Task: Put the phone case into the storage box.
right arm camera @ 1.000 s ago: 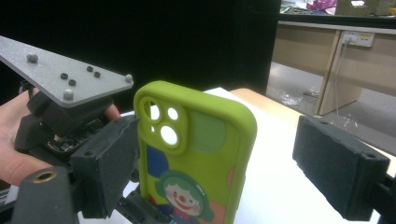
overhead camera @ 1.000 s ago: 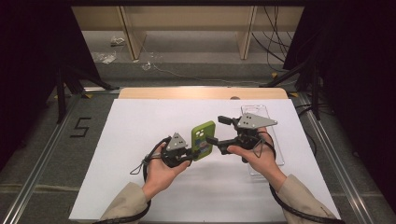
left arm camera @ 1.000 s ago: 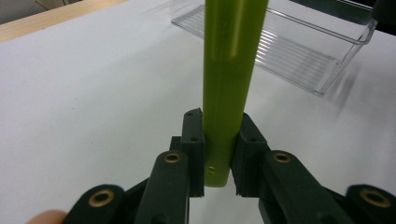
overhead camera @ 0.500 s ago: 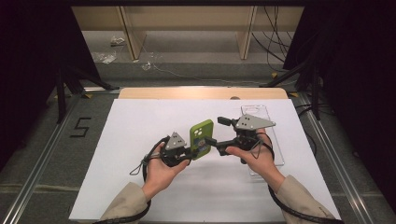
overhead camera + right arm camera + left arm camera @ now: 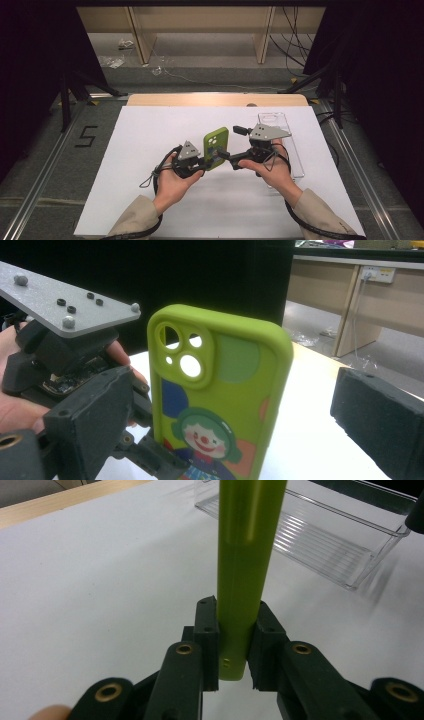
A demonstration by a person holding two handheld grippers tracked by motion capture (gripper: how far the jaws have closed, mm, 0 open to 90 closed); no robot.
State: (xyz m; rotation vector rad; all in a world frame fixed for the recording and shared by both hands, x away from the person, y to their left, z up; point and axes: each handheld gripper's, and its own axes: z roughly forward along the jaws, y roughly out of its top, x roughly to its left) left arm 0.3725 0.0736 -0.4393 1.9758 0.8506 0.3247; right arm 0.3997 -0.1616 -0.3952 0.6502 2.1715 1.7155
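Note:
A green phone case (image 5: 215,147) with a cartoon clown on its back (image 5: 220,390) stands upright above the white sheet. My left gripper (image 5: 205,162) is shut on its lower end, the pads pressing both faces (image 5: 235,645). My right gripper (image 5: 230,143) comes in from the right, and its jaws have just been opening. They stand wide apart (image 5: 232,415) with the case between them, and the pads do not press on it. The left gripper's grey plate (image 5: 65,305) shows in the right gripper view beside the case.
A clear plastic tray (image 5: 287,145) lies on the white sheet (image 5: 140,150) under and behind my right hand, seen also in the left gripper view as the ribbed tray (image 5: 325,535). The wooden table edge (image 5: 215,100) runs along the back; cables and bags lie on the floor beyond.
The right gripper's jaws look slightly wider apart around the case. Both hands and the case have kept their place.

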